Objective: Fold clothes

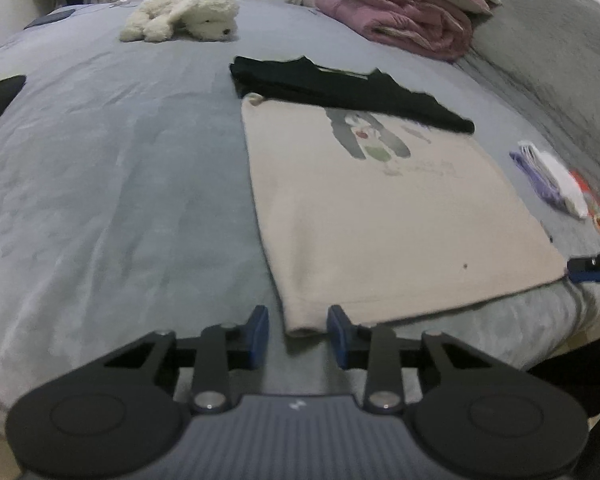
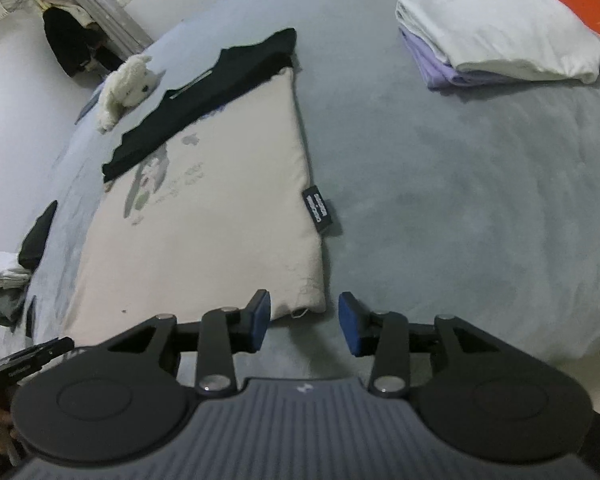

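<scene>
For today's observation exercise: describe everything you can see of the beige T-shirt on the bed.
The beige T-shirt is a soft knit, folded into a flat panel on the grey bedsheet. A faded cartoon print shows on top and a small black label sticks out of one side edge. A folded black garment lies across its far end. Both near corners sit just ahead of open grippers, untouched.

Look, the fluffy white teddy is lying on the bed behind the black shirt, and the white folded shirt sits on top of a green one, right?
Almost. The white folded shirt sits on a purple one, not green; the right wrist view shows it. The teddy does lie on the bed behind the black shirt.
</scene>
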Tool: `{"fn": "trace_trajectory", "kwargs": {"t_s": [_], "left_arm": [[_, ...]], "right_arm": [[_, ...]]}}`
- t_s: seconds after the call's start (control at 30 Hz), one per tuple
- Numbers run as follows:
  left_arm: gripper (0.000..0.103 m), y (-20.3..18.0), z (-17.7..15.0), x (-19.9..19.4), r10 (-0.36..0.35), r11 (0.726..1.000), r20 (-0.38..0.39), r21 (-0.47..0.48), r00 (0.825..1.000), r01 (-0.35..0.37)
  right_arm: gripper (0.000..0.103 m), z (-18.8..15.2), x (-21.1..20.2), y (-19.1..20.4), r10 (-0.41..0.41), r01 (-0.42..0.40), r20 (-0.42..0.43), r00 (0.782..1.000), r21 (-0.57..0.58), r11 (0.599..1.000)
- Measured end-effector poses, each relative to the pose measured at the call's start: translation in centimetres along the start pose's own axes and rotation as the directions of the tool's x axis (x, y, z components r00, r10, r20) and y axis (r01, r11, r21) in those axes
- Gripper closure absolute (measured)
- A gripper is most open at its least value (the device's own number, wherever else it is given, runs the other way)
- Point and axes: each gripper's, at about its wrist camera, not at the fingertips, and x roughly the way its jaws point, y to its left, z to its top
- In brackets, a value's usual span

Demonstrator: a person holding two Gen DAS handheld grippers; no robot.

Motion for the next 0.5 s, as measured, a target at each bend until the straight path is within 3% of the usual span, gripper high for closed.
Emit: {"fn": "trace_trajectory", "kwargs": {"t_s": [0.07, 0.17, 0.23, 0.5], "left_arm": [[0.072, -0.3, -0.1, 0.1, 0.012, 0.999, -0.001, 0.031, 1.000, -0.012], [0.084, -0.2, -0.1, 0.0, 0.015, 0.999, -0.004, 0.032, 1.000, -0.015], [0.092, 0.0, 0.0, -0.1, 0.017, 1.000, -0.003, 0.014, 1.000, -0.017], [0.094, 0.2, 1.5, -2.0, 0.003, 1.000, 0.067, -0.026, 0.998, -0.001]], "right_arm": [[0.066, 0.0, 0.5, 0.2, -0.016, 0.016, -0.010, 1.000, -0.003, 1.000], [0.089, -0.1, 0.8, 0.4, -0.041, 0.041, -0.010, 0.999, -0.027, 0.999], [0.090, -0.1, 0.8, 0.3, -0.044, 0.044, 0.006, 0.999, -0.021, 0.999], [0.091, -0.1, -0.5, 1.0, -0.025, 0.028, 0.090, 0.996, -0.040, 0.999]]}}
